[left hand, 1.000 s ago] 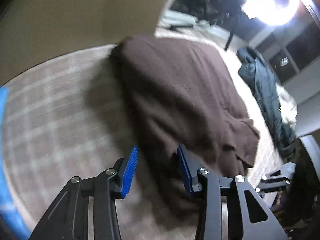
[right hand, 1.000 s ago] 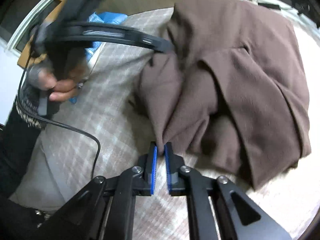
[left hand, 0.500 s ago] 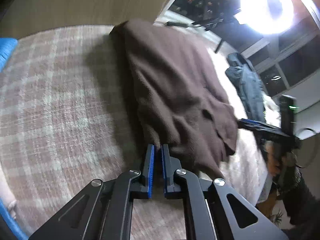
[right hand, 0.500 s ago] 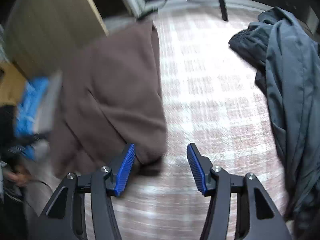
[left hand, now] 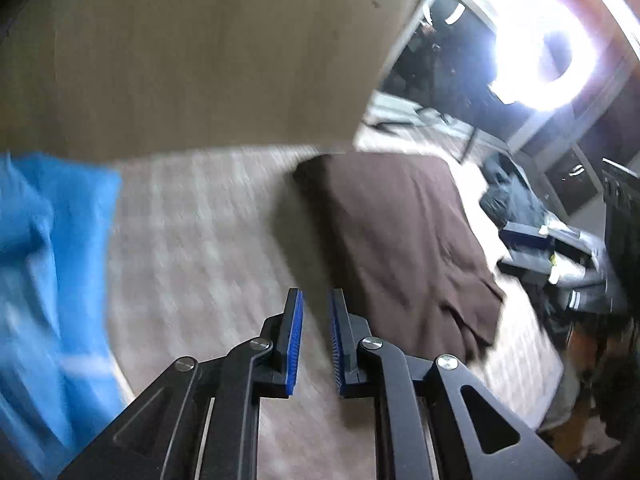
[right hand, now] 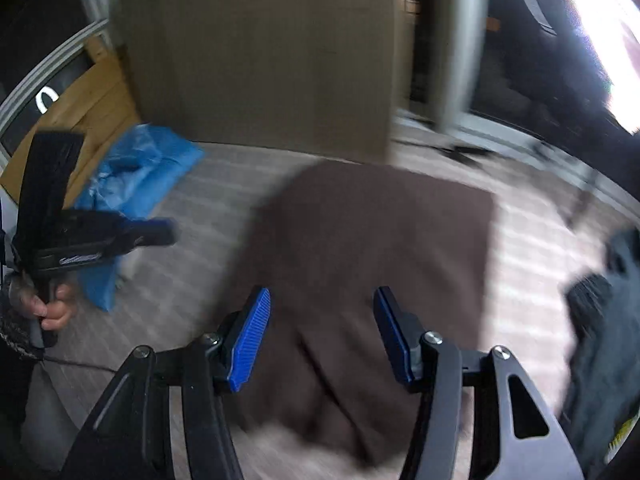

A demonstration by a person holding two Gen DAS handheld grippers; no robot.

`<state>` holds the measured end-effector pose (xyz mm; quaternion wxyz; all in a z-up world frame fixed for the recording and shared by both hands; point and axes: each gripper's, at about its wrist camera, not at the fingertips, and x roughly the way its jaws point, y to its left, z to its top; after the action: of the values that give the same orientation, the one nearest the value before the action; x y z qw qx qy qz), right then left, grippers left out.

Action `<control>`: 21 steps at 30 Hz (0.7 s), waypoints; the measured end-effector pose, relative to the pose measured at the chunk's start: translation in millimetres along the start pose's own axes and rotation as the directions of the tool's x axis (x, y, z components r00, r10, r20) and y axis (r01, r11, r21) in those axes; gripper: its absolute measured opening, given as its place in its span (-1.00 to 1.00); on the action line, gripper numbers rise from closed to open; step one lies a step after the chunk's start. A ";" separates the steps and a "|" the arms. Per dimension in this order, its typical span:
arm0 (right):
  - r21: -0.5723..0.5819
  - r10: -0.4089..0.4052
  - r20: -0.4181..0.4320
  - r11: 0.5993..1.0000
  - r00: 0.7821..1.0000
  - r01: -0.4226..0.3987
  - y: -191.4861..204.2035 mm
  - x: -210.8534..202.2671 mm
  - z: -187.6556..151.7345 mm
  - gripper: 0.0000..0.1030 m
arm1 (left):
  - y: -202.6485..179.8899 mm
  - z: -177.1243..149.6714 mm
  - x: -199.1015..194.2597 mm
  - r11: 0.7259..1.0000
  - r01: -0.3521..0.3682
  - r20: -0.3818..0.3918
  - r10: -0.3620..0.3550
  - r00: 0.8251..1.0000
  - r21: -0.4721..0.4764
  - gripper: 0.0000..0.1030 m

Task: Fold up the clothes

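Plaid bed (left hand: 192, 248): brown garment (left hand: 400, 240) centred, sides free.

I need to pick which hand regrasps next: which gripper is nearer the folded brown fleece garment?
Right. The right gripper hovers open directly over the folded brown fleece garment. The left gripper, fingers opening with nothing between them, sits over the plaid bedspread beside the garment's edge.

left gripper (left hand: 316, 344) jaws opening, nothing between, right gripper (right hand: 322, 336) jaws wide apart, empty

Plaid bedcover (left hand: 208, 240), bright ring light (left hand: 548, 60)
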<state>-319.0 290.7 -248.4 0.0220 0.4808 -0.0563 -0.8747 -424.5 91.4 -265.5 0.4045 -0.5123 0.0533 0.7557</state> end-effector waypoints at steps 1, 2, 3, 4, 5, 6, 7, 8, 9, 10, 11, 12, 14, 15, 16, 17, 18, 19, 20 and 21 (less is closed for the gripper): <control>-0.016 -0.032 -0.004 0.999 0.999 0.032 10.9 15.1 8.1 0.04 | 4.5 9.3 4.2 1.000 -0.003 -0.002 0.003 1.000 0.010 -0.76; -0.032 -0.072 -0.009 0.997 0.997 0.071 20.6 29.4 15.4 0.04 | 8.6 17.9 8.9 1.000 -0.005 -0.006 0.005 1.000 0.019 -0.76; -0.033 -0.092 -0.021 0.995 0.995 0.092 26.9 45.2 23.2 0.04 | 12.6 26.5 13.7 1.000 -0.008 -0.010 0.008 1.000 0.027 -0.76; -0.028 -0.107 -0.036 0.994 0.994 0.106 31.9 61.6 31.3 0.04 | 16.9 33.4 18.0 0.999 -0.014 -0.012 0.015 1.000 0.036 -0.76; -0.017 -0.112 -0.051 0.994 0.992 0.112 34.4 73.6 37.0 0.04 | 22.0 40.3 23.1 0.999 -0.020 -0.014 0.021 1.000 0.038 -0.76; -0.002 -0.116 -0.064 0.993 0.991 0.116 35.8 83.5 41.8 0.04 | 25.1 45.0 28.1 0.999 -0.011 -0.020 0.012 1.000 0.035 -0.76; 0.014 -0.119 -0.078 0.993 0.990 0.120 37.3 93.1 46.6 0.04 | 26.7 48.3 32.9 1.000 0.005 -0.028 -0.004 1.000 0.030 -0.76; 0.015 -0.134 -0.089 0.991 0.987 0.136 37.1 100.7 49.0 0.04 | 28.5 52.4 38.5 0.999 0.022 -0.034 -0.021 0.999 0.027 -0.76; 0.010 -0.153 -0.099 0.988 0.983 0.154 36.4 107.5 50.6 0.04 | 30.7 56.5 44.5 0.999 0.037 -0.040 -0.036 0.999 0.026 -0.76; 0.006 -0.171 -0.109 0.985 0.979 0.173 35.6 114.3 52.2 0.04 | 33.0 60.4 50.6 0.998 0.051 -0.048 -0.050 0.998 0.026 -0.76; 0.002 -0.181 -0.122 0.983 0.976 0.182 34.0 119.4 52.2 0.02 | 35.3 64.2 56.7 0.998 0.064 -0.056 -0.063 0.996 0.027 -0.76; 0.003 -0.184 -0.126 0.983 0.975 0.186 29.7 122.3 50.3 -0.23 | 37.3 68.4 63.5 0.997 0.070 -0.066 -0.068 0.996 0.031 -0.76; 0.019 -0.173 -0.126 0.984 0.977 0.177 18.4 124.1 46.1 -0.75 | 38.1 75.8 74.7 0.995 0.081 -0.085 -0.076 0.993 0.061 -0.76; 0.068 -0.096 -0.119 0.992 0.988 0.104 8.1 120.0 44.1 -0.89 | 37.4 79.5 80.0 0.993 0.089 -0.097 -0.081 0.992 0.083 -0.76; 0.104 -0.046 -0.113 0.993 0.993 0.058 -0.8 116.2 42.2 -0.89 | 36.4 82.9 84.8 0.990 0.096 -0.108 -0.085 0.991 0.102 -0.76; 0.132 -0.013 -0.108 0.991 0.994 0.027 -8.8 112.7 40.4 -0.90 | 35.3 86.1 89.3 0.987 0.102 -0.116 -0.088 0.989 0.120 -0.76; 0.160 0.021 -0.103 0.987 0.995 -0.004 -16.9 109.2 38.5 -0.90 | 33.3 88.5 94.2 0.984 0.108 -0.126 -0.091 0.988 0.139 -0.76; 0.184 0.047 -0.092 0.982 0.995 -0.030 -23.3 105.2 37.5 -0.90 | 30.9 90.5 99.5 0.981 0.114 -0.137 -0.093 0.986 0.159 -0.76; 0.196 0.059 -0.083 0.980 0.995 -0.041 -26.2 100.7 37.5 -0.91 | 26.5 91.2 104.7 0.975 0.113 -0.151 -0.085 0.985 0.191 -0.76; 0.203 0.065 -0.074 0.978 0.995 -0.049 -28.0 96.1 37.9 -0.91 | 21.2 91.1 110.0 0.967 0.109 -0.166 -0.072 0.984 0.229 -0.76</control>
<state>-402.1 312.5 -312.2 0.0006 0.5136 -0.1574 -0.8434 -521.5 183.6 -319.7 0.4915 -0.5197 0.1512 0.6822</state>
